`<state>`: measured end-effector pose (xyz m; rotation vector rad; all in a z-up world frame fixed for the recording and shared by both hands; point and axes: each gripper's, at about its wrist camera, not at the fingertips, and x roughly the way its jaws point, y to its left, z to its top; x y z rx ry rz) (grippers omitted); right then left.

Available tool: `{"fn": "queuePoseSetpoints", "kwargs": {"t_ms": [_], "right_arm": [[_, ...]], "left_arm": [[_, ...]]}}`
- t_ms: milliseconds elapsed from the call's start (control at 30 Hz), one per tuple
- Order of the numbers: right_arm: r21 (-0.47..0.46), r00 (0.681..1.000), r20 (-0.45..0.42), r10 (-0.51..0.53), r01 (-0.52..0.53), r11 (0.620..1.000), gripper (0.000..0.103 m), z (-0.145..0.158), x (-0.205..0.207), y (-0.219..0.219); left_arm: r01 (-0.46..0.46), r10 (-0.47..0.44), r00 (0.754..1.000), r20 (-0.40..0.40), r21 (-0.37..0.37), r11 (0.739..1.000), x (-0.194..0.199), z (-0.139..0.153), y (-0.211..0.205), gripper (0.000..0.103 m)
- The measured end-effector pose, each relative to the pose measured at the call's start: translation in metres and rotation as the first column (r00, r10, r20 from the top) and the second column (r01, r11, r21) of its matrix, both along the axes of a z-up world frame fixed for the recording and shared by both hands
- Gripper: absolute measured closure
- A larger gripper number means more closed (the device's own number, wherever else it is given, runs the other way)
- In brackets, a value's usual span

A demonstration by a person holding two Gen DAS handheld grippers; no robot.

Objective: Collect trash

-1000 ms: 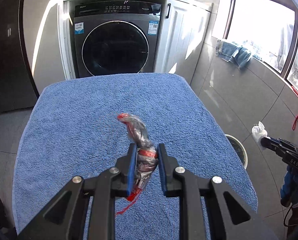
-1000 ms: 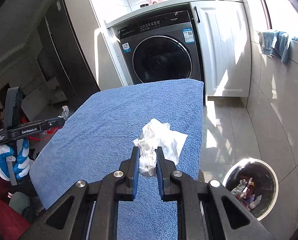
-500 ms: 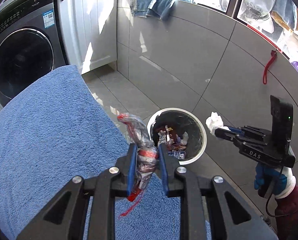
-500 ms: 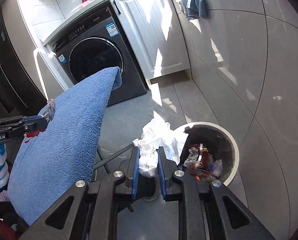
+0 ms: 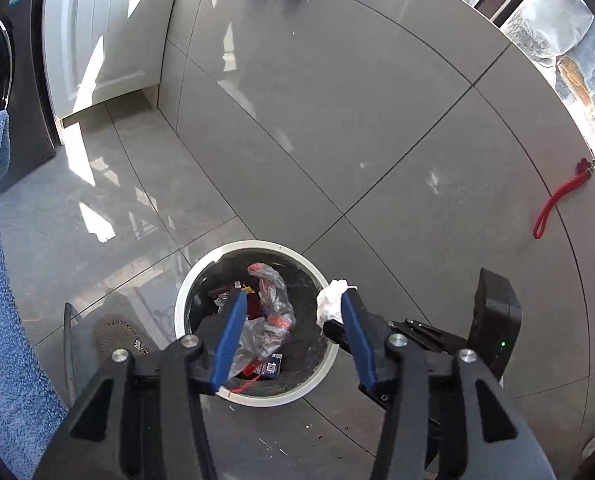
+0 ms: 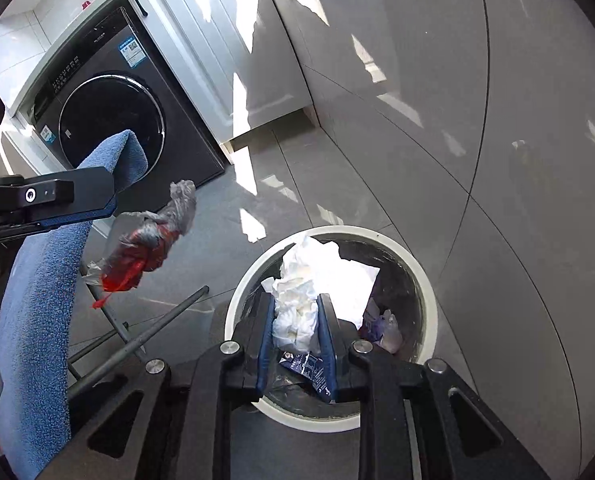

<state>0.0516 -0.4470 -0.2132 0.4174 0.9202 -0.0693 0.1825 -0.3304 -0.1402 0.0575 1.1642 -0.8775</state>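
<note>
The crumpled plastic wrapper (image 5: 271, 312) is seen loose at lower centre, over the white-rimmed bin (image 5: 185, 300), between the left gripper (image 5: 293, 334), whose jaws have just been opening. The white tissue (image 6: 297, 312) is still pinched by the right gripper (image 6: 296, 338), whose jaws have been easing apart.

Left wrist view: close above the trash bin (image 5: 257, 396), looking steeply down along its tongs. Right wrist view: same bin (image 6: 329, 416) from the opposite side, equally near. Both views share bin, floor and washing machine (image 6: 109, 120).
</note>
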Motion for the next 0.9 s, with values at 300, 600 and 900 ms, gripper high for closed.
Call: {"fn": "queuePoseSetpoints", "kwargs": {"t_ms": [300, 600, 900], "right_arm": [[-0.013, 0.998, -0.046, -0.039, 0.039, 0.999, 0.057, -0.009, -0.002, -0.011], [-0.067, 1.0, -0.006, 0.003, -0.003, 0.998, 0.054, 0.026, -0.013, 0.021], [-0.144, 0.979, 0.105, 0.175, -0.159, 0.977, 0.046, 0.091, -0.018, 0.108]], "left_arm": [[-0.006, 0.005, 0.999, 0.046, 0.019, 1.0, -0.012, 0.005, 0.012, 0.053], [-0.134, 0.116, 0.97, 0.215, 0.071, 0.988, -0.05, 0.038, 0.087, 0.044], [-0.299, 0.228, 0.893, 0.389, 0.133, 0.945, -0.088, 0.069, 0.193, 0.043]]}}
